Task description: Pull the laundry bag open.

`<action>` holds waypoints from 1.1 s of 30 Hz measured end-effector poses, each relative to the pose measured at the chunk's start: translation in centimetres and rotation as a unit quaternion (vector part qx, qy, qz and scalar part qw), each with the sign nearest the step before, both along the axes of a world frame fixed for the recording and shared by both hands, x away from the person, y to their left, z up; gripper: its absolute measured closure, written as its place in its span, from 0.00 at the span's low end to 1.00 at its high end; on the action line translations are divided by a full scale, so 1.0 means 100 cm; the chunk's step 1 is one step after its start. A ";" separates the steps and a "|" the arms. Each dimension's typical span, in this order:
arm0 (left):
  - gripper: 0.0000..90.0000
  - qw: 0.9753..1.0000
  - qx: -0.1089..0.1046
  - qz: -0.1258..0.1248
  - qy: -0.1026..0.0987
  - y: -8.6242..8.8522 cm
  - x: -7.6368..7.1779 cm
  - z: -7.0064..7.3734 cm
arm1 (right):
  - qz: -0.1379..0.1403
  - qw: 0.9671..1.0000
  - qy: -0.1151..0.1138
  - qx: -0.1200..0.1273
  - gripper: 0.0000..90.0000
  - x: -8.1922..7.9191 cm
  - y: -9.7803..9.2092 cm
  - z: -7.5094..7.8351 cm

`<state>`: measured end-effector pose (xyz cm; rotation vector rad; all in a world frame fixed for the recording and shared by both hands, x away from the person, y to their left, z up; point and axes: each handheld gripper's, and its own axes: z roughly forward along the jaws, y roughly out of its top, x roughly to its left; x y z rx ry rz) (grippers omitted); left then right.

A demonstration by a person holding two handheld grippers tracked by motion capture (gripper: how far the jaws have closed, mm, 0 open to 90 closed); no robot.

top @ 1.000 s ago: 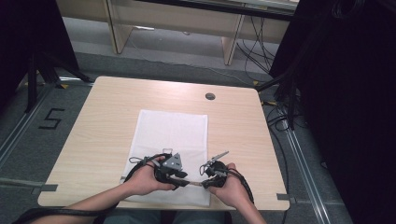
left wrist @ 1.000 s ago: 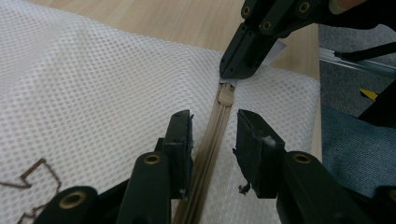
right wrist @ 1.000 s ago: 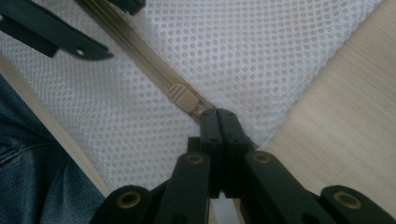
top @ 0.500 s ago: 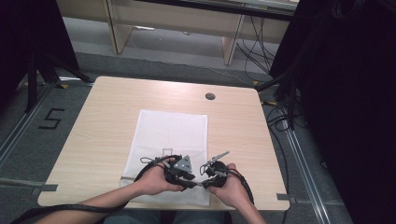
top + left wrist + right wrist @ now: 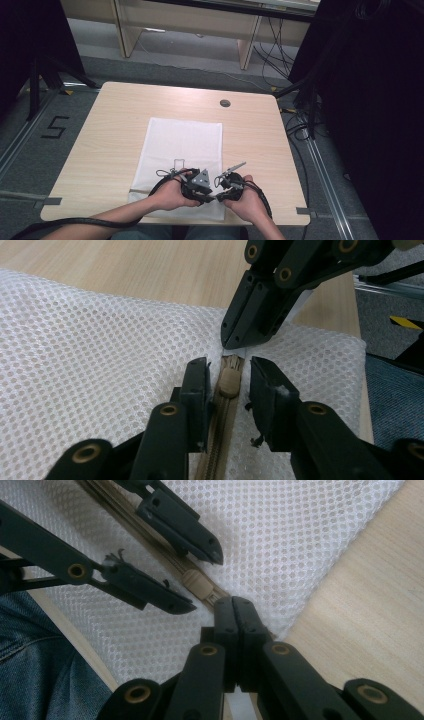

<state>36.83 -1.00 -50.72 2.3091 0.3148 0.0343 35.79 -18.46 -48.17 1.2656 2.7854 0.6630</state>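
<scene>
My left gripper [image 5: 227, 385] jaws sit open w/ the zipper pull [image 5: 229, 382] between them; right gripper [image 5: 235, 612] is clamped on the mesh bag [image 5: 182, 145] corner just past it. Bag's light, floppy & should bunch, so I'd grab the stiff pull. Bare table [image 5: 120, 115] around, nothing blocking.
</scene>
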 end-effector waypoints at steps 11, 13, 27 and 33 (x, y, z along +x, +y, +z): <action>0.80 1.000 -0.007 0.006 0.012 -0.001 0.004 0.003 | -0.002 1.000 0.001 -0.002 1.00 0.000 0.000 0.000; 0.80 1.000 -0.004 -0.002 0.004 -0.003 0.004 0.003 | -0.016 1.000 0.017 0.000 1.00 -0.002 0.001 0.002; 0.90 1.000 0.013 -0.015 -0.017 -0.008 0.000 0.003 | -0.007 1.000 0.005 0.001 1.00 0.000 0.000 0.001; 0.91 1.000 0.014 -0.020 -0.012 -0.008 0.000 0.007 | -0.007 1.000 0.004 -0.003 1.00 0.000 0.001 0.001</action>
